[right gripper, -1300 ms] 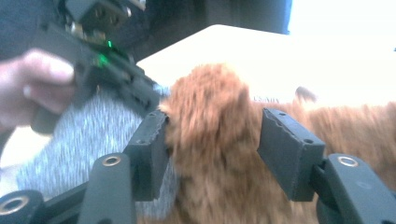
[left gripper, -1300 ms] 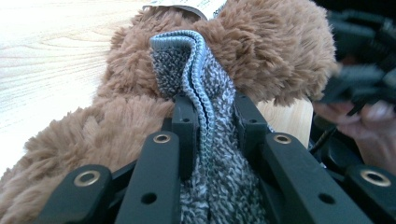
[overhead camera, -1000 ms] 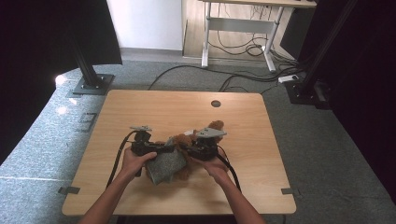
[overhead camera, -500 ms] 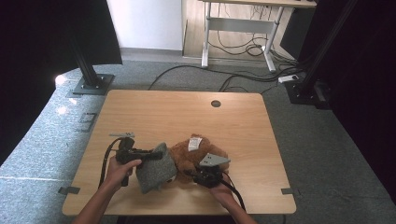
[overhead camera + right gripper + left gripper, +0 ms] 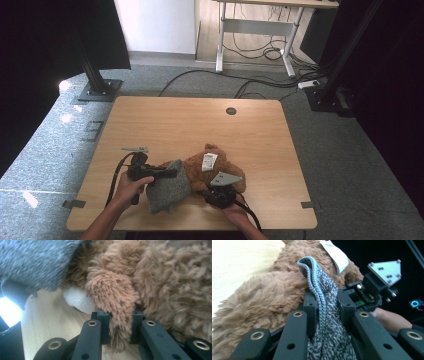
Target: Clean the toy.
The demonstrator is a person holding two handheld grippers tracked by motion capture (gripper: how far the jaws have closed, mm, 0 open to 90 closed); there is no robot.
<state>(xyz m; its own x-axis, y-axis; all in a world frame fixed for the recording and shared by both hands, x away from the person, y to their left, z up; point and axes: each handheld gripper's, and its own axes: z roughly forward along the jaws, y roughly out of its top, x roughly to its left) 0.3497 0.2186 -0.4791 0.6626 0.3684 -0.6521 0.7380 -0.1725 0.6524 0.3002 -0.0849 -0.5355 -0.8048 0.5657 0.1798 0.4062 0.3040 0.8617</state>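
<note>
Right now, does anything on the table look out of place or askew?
The grey knit garment sits bunched and crooked, only partly on the brown teddy bear, whose white tag sticks out on top. Nothing looks torn or spilled.

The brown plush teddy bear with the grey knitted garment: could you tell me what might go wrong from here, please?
1. The left hand-held gripper pinches only the hem of the grey knitted garment, so the knit may stretch or slip out.
2. The right hand-held gripper clamps one furry limb of the brown plush teddy bear; a pull could strain its seam.
3. The bear lies near the wooden table's front edge and might slide off.
</note>
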